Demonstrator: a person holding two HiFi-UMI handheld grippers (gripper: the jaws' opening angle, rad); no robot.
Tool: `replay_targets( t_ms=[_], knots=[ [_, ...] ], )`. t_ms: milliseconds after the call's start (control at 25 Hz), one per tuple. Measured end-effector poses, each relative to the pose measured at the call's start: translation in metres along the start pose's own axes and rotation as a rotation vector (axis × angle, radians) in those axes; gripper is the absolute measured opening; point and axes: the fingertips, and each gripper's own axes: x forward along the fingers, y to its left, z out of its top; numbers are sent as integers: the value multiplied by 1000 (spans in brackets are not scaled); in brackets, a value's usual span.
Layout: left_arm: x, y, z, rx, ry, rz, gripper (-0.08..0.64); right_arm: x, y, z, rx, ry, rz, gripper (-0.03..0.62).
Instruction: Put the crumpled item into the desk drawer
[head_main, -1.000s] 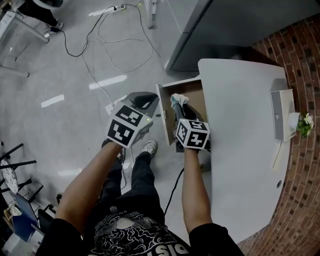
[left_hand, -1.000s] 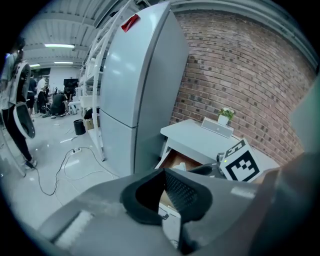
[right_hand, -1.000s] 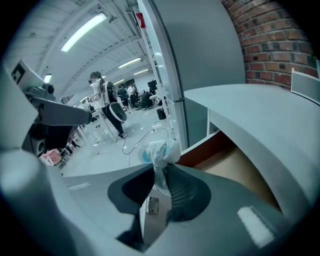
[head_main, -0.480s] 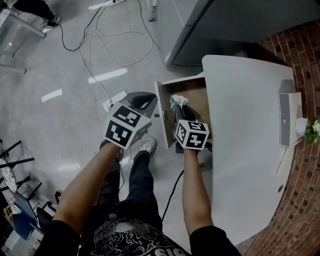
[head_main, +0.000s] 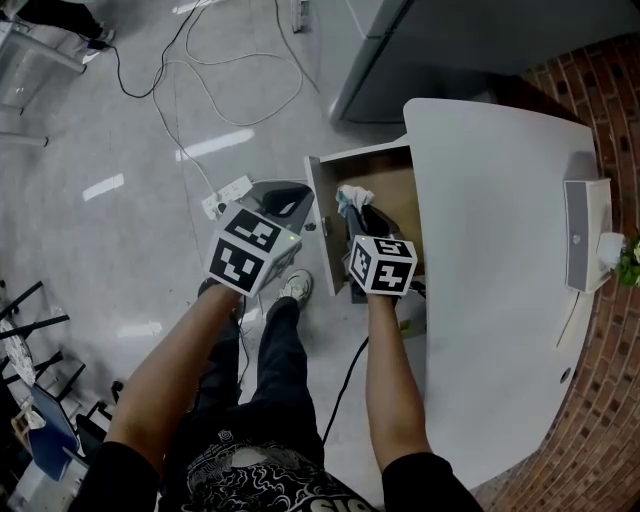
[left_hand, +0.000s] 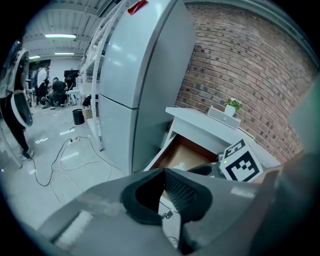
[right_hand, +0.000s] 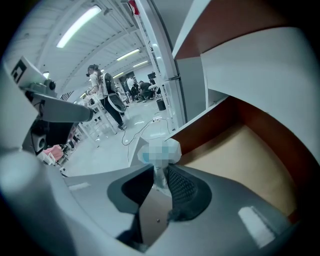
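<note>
Right gripper (head_main: 358, 212): jaws just been opening; white crumpled item (head_main: 352, 196) pinched at their tips.
Crumpled item: over the open desk drawer (head_main: 396, 186), close behind its front panel.
Left gripper (head_main: 288, 203): jaws together, empty, outside drawer front.

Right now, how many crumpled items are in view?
1. The crumpled item is pinched in the right gripper, whose jaws have just been opening, over the open drawer. More could be hidden deeper in the drawer.

pale crumpled item (head_main: 352, 197) above open drawer (head_main: 393, 190)
</note>
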Motion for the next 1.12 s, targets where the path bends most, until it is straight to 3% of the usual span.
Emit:
replay_targets(
  t_ms=[280, 520, 1120],
  knots=[
    [-1, -1, -5, -8, 11, 5, -2, 1, -1, -5, 10, -1, 9, 98],
    [-3, 1, -5, -3, 13, 19, -2, -1, -2, -2, 23, 0, 16, 152],
    [-56, 9, 37, -16, -52, 72, -2, -44, 44, 61, -65, -78, 41, 138]
  ],
)
